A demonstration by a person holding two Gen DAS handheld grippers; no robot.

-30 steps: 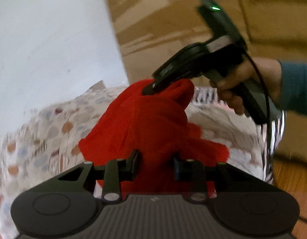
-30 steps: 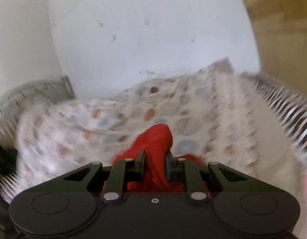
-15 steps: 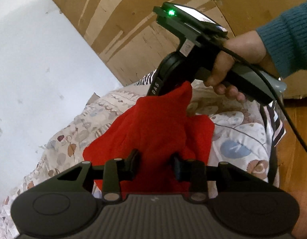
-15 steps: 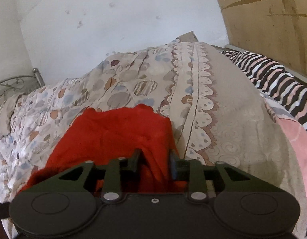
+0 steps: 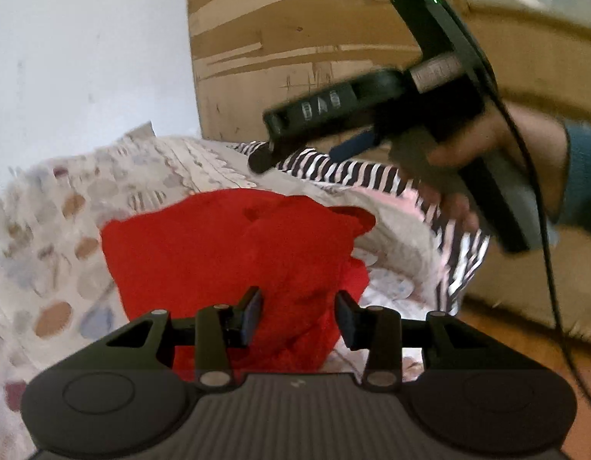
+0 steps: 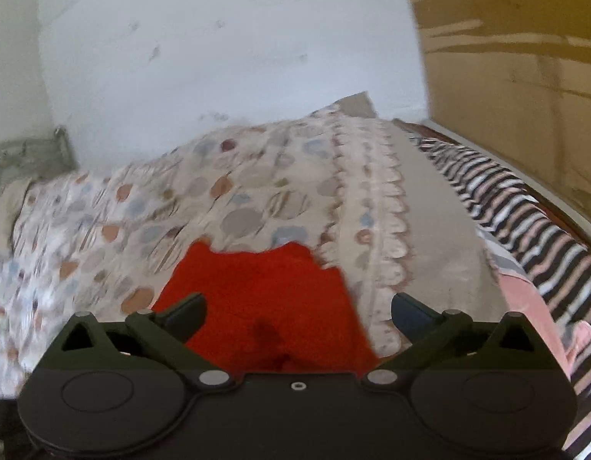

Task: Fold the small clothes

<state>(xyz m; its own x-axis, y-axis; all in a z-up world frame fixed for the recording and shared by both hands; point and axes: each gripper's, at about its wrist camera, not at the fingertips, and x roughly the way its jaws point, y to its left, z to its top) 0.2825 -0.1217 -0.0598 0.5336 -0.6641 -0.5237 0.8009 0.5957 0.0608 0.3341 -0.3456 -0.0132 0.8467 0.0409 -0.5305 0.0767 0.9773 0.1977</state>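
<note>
A small red garment lies spread on the patterned bedspread. My left gripper has a bunch of the red cloth between its pads; its jaws are opening slightly and the cloth still touches both pads. In the right wrist view the red garment lies on the bed below my right gripper, whose jaws are opening wide and hold nothing. From the left wrist view the right gripper hangs in a hand above the garment's far right side, clear of the cloth.
A striped black, white and pink cloth runs along the right side of the bed. Behind stand a white wall and a brown cardboard panel. A metal bed frame shows at far left. Wooden floor lies to the right.
The right gripper let go of the raised corner of the red garment, opened wide and drew back. The garment dropped flatter onto the bed. The left gripper's jaws stand slightly wider.
</note>
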